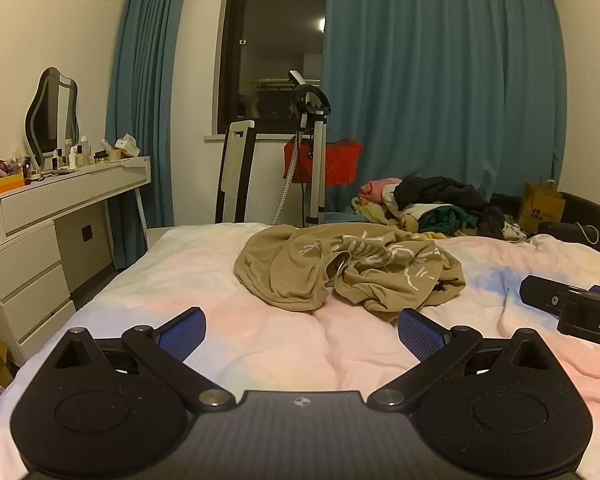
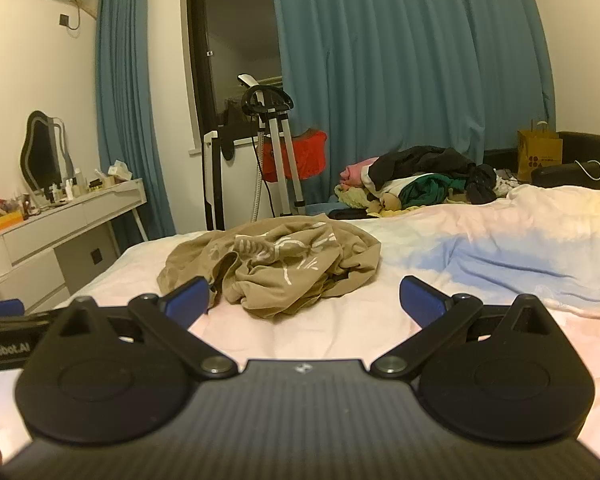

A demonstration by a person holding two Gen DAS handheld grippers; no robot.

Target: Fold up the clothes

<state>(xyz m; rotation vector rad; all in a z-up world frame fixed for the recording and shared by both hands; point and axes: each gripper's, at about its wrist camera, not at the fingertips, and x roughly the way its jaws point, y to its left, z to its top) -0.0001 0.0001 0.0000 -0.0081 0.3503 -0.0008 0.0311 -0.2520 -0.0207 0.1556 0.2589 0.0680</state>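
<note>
Fingers (image 1: 186, 330) of the left gripper (image 1: 300, 330) stand spread wide with nothing between the blue pads; bare bedsheet shows in the gap. Same condition on the right gripper (image 2: 304, 304): its fingers (image 2: 422, 300) are released and hold nothing. Both grippers hover low over the near part of the bed (image 1: 172, 264), side by side, and neither touches the garment.

Task item: one tan T-shirt (image 1: 348, 270) with a white skeleton-like print lies crumpled in a heap on the bed, ahead of both grippers. In the right wrist view the heap (image 2: 276, 268) sits ahead and left of centre, near the left pad.

Further back, a mixed pile of clothes (image 1: 432, 204) in black, green, pink and yellow rests at the far edge of the bed. A garment steamer stand (image 1: 312, 152) is upright before the dark window, with blue curtains (image 1: 440, 80) beside it. A white dressing bench (image 1: 64, 200) carrying bottles and a wavy mirror (image 1: 52, 114) stands against the left wall.
</note>
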